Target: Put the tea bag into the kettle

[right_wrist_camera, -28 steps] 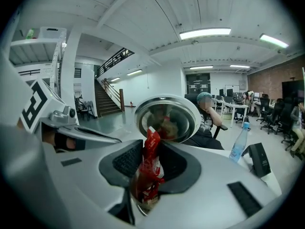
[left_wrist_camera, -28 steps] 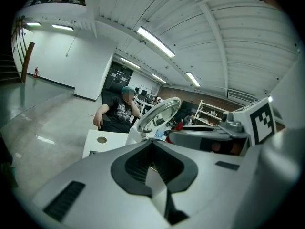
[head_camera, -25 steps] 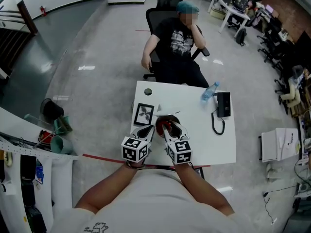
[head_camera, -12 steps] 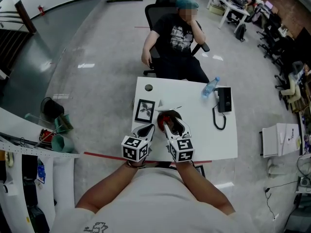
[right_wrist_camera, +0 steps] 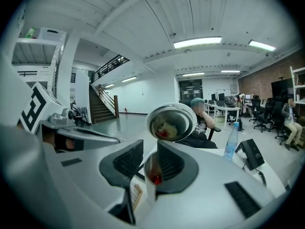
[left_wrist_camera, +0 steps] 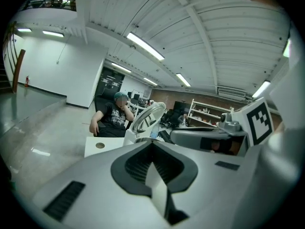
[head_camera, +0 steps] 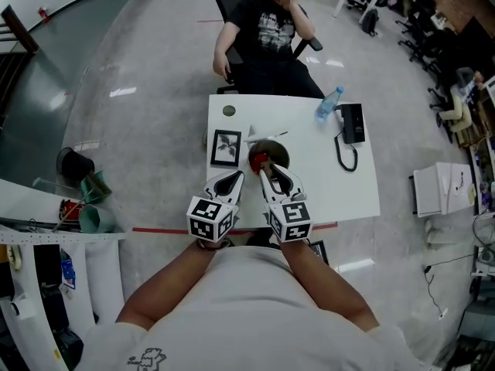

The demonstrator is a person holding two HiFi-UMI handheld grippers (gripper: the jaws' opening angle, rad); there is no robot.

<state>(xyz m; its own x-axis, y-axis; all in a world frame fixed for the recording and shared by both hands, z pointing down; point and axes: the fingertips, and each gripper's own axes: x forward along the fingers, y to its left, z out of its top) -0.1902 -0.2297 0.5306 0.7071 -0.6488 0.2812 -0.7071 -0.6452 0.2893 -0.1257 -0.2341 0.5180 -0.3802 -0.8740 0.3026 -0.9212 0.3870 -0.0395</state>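
Kettle (head_camera: 269, 154) of bright steel stood near the middle of the white worktop (head_camera: 340, 195), with its round lid (right_wrist_camera: 171, 122) tipped up and open. Inside its mouth, at the side nearer to the claws, lay a small red thing that seemed to be the tea bag (head_camera: 259, 159). The right claw (right_wrist_camera: 150, 152) pointed at the kettle from close in front of it. Its jaws had just been closing but stood apart, and nothing was pinched between them; only the mouth of the kettle showed through the gap. The left claw (head_camera: 230, 181) was held just beside the right one, to the left of the kettle, with its jaws together and empty. A framed picture (head_camera: 226, 147) lay flat on the worktop to the left of the kettle. Toward the far right corner stood a water bottle (head_camera: 327, 103), and next to it a black telephone (head_camera: 352, 124) with its cord. A seated person (head_camera: 263, 29) was in an office chair at the far edge of the worktop
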